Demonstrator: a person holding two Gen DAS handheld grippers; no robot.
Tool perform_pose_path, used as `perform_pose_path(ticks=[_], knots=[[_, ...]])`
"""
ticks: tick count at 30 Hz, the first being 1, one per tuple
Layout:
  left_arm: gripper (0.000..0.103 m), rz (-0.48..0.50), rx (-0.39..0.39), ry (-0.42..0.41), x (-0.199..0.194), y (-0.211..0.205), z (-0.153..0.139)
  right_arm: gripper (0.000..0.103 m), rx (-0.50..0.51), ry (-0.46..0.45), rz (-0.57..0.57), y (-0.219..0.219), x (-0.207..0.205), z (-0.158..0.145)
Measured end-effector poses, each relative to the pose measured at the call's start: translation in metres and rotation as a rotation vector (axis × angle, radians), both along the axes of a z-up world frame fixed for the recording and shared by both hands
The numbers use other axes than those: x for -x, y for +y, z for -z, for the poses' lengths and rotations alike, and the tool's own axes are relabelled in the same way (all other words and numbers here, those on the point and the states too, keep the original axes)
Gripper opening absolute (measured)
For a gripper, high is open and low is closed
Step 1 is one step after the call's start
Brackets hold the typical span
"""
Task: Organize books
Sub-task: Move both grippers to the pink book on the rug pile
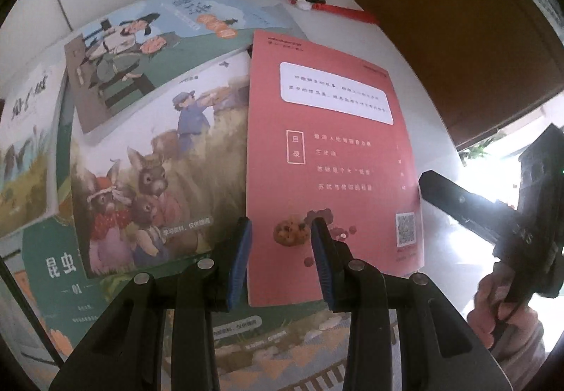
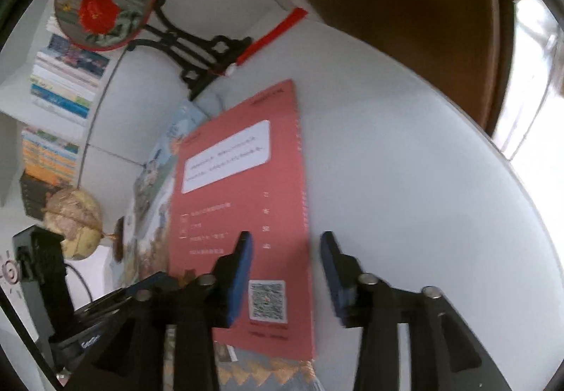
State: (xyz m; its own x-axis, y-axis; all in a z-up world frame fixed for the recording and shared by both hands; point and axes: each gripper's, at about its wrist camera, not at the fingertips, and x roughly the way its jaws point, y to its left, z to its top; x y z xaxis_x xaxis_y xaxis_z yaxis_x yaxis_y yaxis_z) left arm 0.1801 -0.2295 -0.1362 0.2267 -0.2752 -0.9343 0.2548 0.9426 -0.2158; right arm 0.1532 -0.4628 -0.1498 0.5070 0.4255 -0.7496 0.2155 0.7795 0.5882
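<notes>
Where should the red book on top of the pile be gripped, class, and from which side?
Grip the red book at its right long edge, coming from the bare white table side. That edge overhangs the books beneath and lies free; the left edge sits on the rabbit book.

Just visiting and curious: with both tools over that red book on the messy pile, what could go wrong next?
The red book lies loose atop overlapping books such as the rabbit book, so a nudge may slide it or shift the pile. The right tool straddles its table-side edge, jaws open; closing there could miss or crease the cover. The left tool hovers close, so they might bump.
</notes>
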Motion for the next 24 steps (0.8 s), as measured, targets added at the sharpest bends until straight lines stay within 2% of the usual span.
perform_pose_path(ticks=[2,4,6,10,11,12,13,14,15,16,17,18,19,21,24], knots=[[0.032,-0.004,-0.015,0.019,-0.002,0.002,0.004,0.058,-0.051,-0.015,-0.031,0.002,-0.003,0.003],[0.032,0.007,-0.035,0.015,-0.002,0.002,0.003,0.063,-0.115,-0.024,-0.046,0.002,-0.004,0.005],[0.032,0.024,-0.069,0.009,-0.003,0.0,0.003,0.063,-0.173,-0.047,-0.057,-0.002,-0.001,0.004],[0.032,0.035,-0.082,0.001,-0.003,0.001,0.003,0.063,-0.347,-0.172,-0.105,-0.012,0.014,-0.01],[0.033,0.037,-0.085,-0.002,-0.003,0.0,0.003,0.059,-0.362,-0.173,-0.128,-0.011,0.017,-0.011],[0.033,0.041,-0.09,-0.006,-0.002,-0.001,0.003,0.058,-0.427,-0.166,-0.165,-0.008,0.017,-0.009],[0.033,0.045,-0.094,-0.01,-0.002,-0.002,0.003,0.053,-0.494,-0.146,-0.199,-0.001,0.018,-0.004],[0.033,0.047,-0.096,-0.013,-0.002,-0.002,0.003,0.046,-0.481,-0.125,-0.229,0.01,0.019,-0.002],[0.033,0.05,-0.097,-0.017,-0.002,-0.002,0.003,0.044,-0.379,-0.115,-0.25,0.022,0.019,-0.004],[0.033,0.053,-0.098,-0.018,-0.002,-0.002,0.003,0.038,-0.335,-0.112,-0.262,0.03,0.019,-0.004],[0.033,0.057,-0.099,-0.018,-0.002,-0.003,0.004,0.035,-0.347,-0.102,-0.251,0.035,0.017,0.0],[0.033,0.059,-0.098,-0.017,-0.002,-0.002,0.003,0.035,-0.356,-0.09,-0.215,0.036,0.017,0.003],[0.033,0.059,-0.096,-0.016,-0.002,-0.002,0.003,0.035,-0.32,-0.089,-0.188,0.036,0.018,0.002],[0.033,0.064,-0.099,-0.019,-0.002,-0.003,0.003,0.035,-0.156,-0.07,-0.121,0.032,0.022,-0.004],[0.034,0.07,-0.104,-0.024,0.0,-0.003,0.002,0.042,-0.073,-0.033,-0.064,0.021,0.03,-0.004]])
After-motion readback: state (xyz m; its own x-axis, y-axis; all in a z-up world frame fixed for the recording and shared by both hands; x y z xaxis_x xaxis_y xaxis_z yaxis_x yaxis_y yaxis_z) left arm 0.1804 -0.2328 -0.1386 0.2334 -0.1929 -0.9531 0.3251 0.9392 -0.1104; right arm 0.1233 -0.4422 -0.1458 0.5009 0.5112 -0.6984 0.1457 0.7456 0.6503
